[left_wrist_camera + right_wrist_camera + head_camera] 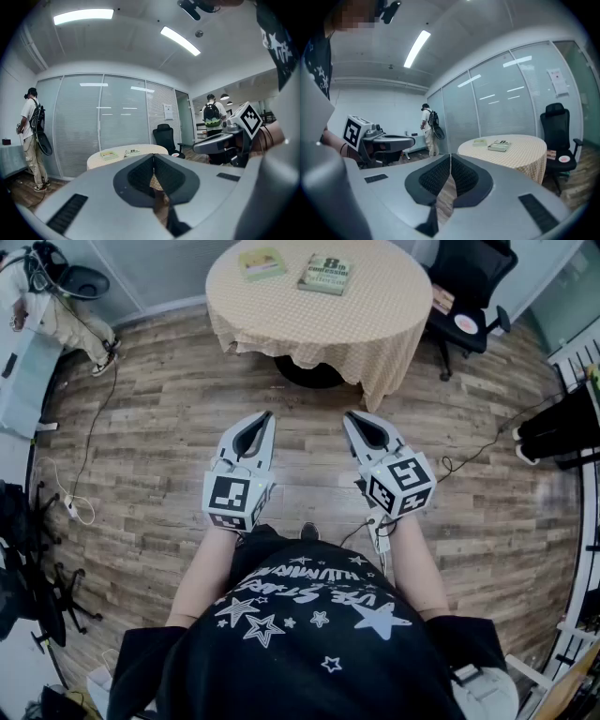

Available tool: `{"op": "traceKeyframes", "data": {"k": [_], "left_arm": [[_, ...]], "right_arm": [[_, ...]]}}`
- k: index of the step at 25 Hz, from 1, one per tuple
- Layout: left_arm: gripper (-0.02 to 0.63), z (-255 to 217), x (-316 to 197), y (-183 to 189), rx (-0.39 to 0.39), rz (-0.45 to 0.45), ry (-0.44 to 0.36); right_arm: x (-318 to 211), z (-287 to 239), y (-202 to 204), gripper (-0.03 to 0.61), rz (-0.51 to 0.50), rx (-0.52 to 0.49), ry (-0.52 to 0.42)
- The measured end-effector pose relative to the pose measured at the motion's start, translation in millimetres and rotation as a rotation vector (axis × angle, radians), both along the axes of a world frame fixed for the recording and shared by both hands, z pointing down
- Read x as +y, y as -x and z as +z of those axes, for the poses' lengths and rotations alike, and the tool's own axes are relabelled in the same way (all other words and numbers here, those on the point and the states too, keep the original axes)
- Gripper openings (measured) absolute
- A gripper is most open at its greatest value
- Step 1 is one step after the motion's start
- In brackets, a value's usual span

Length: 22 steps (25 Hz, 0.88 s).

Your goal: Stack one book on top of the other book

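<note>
Left gripper [266, 416] and right gripper [349, 416] clenched empty; beyond, green book [262, 262] near grey book [325, 274] on table [319, 329]

The table [375, 324] is cut off by the head view's top edge. Cover print on the green book [262, 263] and grey book [325, 274] is too small to read.
</note>
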<state>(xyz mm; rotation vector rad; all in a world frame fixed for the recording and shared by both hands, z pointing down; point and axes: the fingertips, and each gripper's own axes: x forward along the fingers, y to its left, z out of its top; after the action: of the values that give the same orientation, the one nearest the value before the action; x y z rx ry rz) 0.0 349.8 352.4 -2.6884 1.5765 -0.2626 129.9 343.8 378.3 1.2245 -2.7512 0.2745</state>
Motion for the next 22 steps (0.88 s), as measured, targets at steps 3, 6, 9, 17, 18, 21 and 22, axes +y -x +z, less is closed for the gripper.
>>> {"op": "traceKeyframes", "data": {"k": [3,6,9,17,18,21,22], "left_arm": [[0.011,-4.7,-2.0,-2.3,0.015,0.0,-0.008],[0.011,-8.1,-0.4,-5.2,0.017,0.005,-0.019],[0.011,-9.6,2.1,-7.0,0.018,0.009,-0.02],[0.011,-9.3,8.6,-8.7,0.018,0.018,-0.008],[0.011,-8.6,10.4,-9.5,0.017,0.018,-0.005],[0.009,-5.5,16.8,-11.5,0.012,0.011,0.004],[0.011,-4.4,18.8,-11.3,0.011,0.008,0.007]], "right_arm": [[-1.0,-3.3,1.8,0.031,0.009,0.022,-0.031],[1.1,-3.0,5.2,0.031,0.004,0.031,-0.036],[4.1,-3.0,7.4,0.031,-0.005,0.032,-0.034],[11.5,-2.6,7.6,0.031,-0.011,0.035,-0.028],[13.3,-1.8,7.2,0.031,-0.014,0.034,-0.027],[18.4,2.7,4.9,0.031,-0.017,0.009,-0.012],[19.6,4.0,4.0,0.031,-0.017,-0.014,-0.004]]}}
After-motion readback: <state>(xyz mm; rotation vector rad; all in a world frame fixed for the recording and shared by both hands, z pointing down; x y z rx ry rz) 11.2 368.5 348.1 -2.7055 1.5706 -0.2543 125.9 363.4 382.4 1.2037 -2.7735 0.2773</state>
